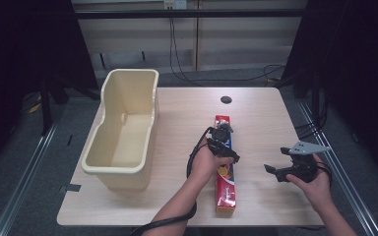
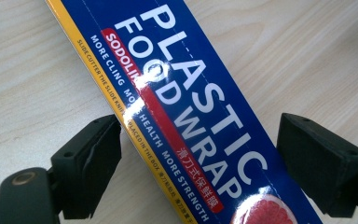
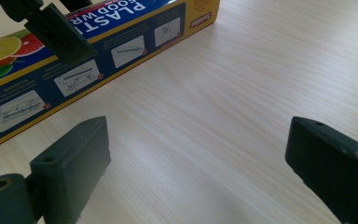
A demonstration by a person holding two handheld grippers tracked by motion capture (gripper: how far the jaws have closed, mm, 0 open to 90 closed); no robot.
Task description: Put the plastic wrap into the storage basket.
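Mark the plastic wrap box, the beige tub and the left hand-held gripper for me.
plastic wrap box (image 2: pixel 200 112), left gripper view, blue lettered top face
beige tub (image 1: pixel 109 170), high view, near rim
left hand-held gripper (image 2: pixel 199 170), left gripper view, midway between jaws

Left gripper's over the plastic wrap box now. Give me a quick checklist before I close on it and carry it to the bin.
1. Left gripper open: ok, fingers spread wide.
2. Plastic wrap box between the fingers: ok, one on each long side, though the box lies diagonal across the gap.
3. Contact with the box: cannot tell; the left finger looks right at the yellow edge, the other stands clear.
4. Right gripper out of the way: ok, open over bare table beside the box.
5. Cream bin ready: ok, upright, looks empty, left of the box.
6. Box fits the bin lengthwise: cannot tell.
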